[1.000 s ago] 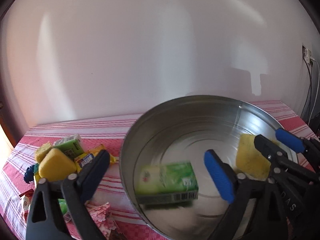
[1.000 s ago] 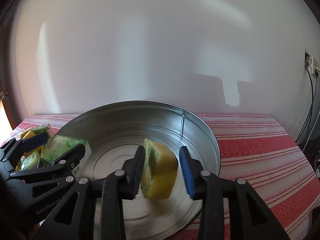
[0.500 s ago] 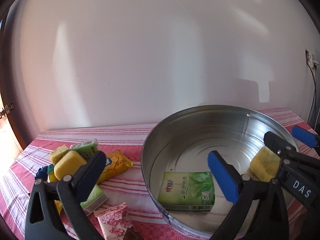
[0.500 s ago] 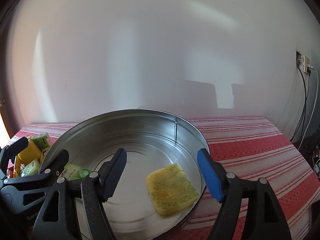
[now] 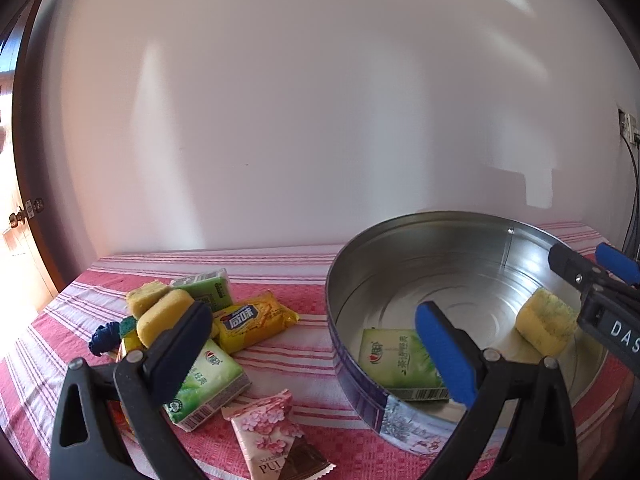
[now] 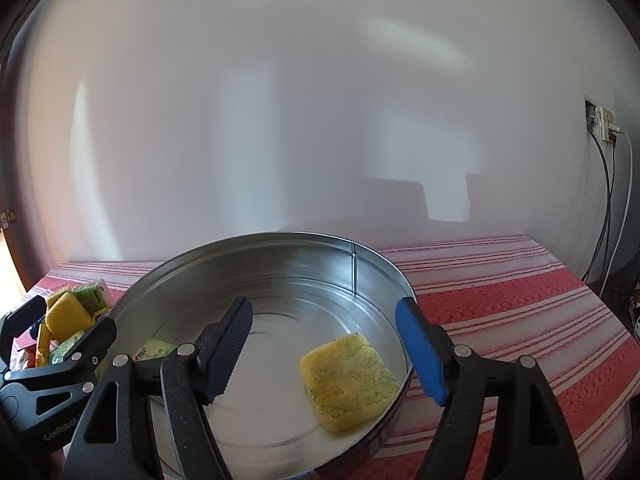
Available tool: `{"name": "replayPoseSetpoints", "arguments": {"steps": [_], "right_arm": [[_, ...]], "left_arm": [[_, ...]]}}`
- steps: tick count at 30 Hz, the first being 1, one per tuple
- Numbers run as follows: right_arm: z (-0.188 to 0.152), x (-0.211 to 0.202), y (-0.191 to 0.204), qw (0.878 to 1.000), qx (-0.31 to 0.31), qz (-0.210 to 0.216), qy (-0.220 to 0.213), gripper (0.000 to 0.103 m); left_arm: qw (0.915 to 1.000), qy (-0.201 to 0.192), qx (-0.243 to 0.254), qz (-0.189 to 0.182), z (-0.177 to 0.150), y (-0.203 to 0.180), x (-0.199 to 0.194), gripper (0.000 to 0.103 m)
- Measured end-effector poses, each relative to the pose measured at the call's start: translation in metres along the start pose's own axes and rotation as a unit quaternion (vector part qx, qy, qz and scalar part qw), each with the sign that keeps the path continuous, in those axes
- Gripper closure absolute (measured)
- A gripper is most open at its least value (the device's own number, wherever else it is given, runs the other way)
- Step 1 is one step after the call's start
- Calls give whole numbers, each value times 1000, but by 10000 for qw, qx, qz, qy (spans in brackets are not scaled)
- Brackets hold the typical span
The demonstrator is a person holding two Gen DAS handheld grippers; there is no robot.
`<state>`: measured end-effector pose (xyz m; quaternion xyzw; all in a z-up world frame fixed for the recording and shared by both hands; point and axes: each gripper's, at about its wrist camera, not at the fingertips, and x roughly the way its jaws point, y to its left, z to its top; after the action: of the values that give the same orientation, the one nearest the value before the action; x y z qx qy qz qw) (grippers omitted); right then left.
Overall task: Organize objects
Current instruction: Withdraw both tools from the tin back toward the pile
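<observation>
A round metal tin stands on the red striped tablecloth. Inside lie a green tissue pack and a yellow sponge. My left gripper is open and empty, above the tin's left rim. My right gripper is open and empty, above the sponge. Left of the tin lies a pile: yellow sponges, green tissue packs, a yellow snack packet and a pink flowered packet.
A blue cord bundle lies at the pile's left edge. The white wall stands close behind the table. A socket with cables is on the wall at the right. The tablecloth runs on to the right of the tin.
The green tissue pack and the yellow sponge dropped from my grippers into the tin. Both grippers opened and pulled back; the left one shifted left, bringing the pile into view.
</observation>
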<state>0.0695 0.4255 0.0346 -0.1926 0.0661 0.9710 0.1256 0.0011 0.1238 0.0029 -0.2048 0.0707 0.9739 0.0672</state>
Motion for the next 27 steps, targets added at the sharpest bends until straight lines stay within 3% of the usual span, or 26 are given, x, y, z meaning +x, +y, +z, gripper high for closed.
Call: {"name": "replayPoseSetpoints", "arguments": {"steps": [10, 19, 27], "right_arm": [[-2, -15, -4, 9992, 164, -88, -366, 27], [-5, -30, 3, 9991, 130, -134, -374, 27], [-14, -40, 15, 9994, 237, 142, -206, 27]], "left_arm": [[9999, 60, -141, 6, -3, 14, -8, 0], [9997, 171, -174, 34, -9, 33, -15, 0], [9989, 410, -184, 142, -18, 62, -16, 0]]}}
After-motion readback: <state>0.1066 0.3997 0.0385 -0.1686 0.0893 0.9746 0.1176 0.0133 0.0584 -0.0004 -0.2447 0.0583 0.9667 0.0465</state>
